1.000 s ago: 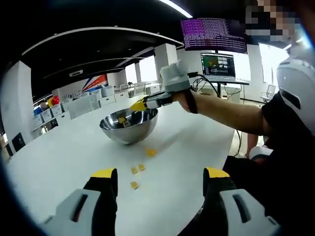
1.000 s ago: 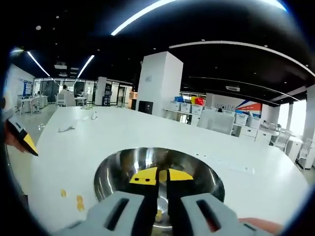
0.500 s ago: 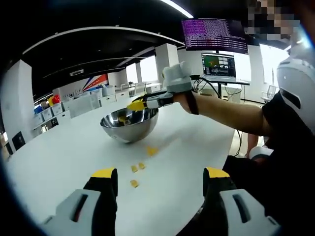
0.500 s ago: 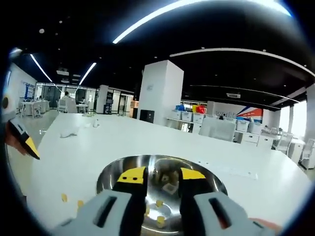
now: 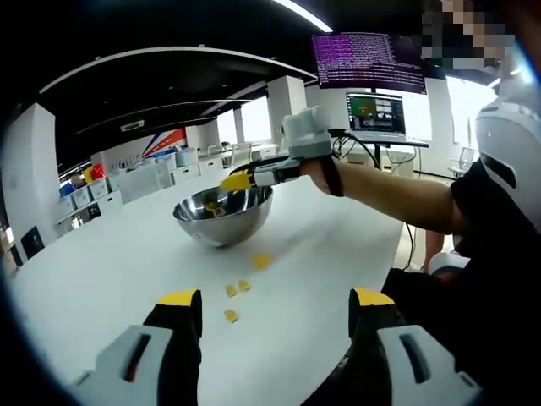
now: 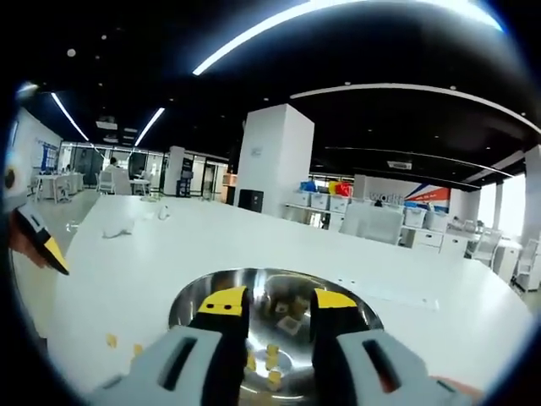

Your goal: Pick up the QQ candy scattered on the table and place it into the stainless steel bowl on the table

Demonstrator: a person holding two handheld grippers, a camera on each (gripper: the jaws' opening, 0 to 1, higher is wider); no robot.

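Four yellow QQ candy pieces [image 5: 237, 291] lie loose on the white worktop [image 5: 101, 271], just in front of the stainless steel bowl [image 5: 223, 217], between the bowl and the left gripper [image 5: 275, 306]. More candy pieces [image 6: 270, 355] sit inside the bowl, seen in the right gripper view. Right gripper [image 6: 272, 300] hangs over the bowl's mouth, jaws apart, nothing between them; in the left gripper view its yellow tips are over the bowl's near rim, held by a hand [image 5: 317, 169]. Left gripper is low, near the worktop edge, jaws wide apart, empty. Behind the bowl, two monitors [image 5: 372, 85]: upper one shows purple text, too small to read. Far wall beyond the bowl carries a red-blue sign [image 5: 161, 142], lettering not readable. Storage bins [image 6: 325, 183] on shelves well behind the bowl.
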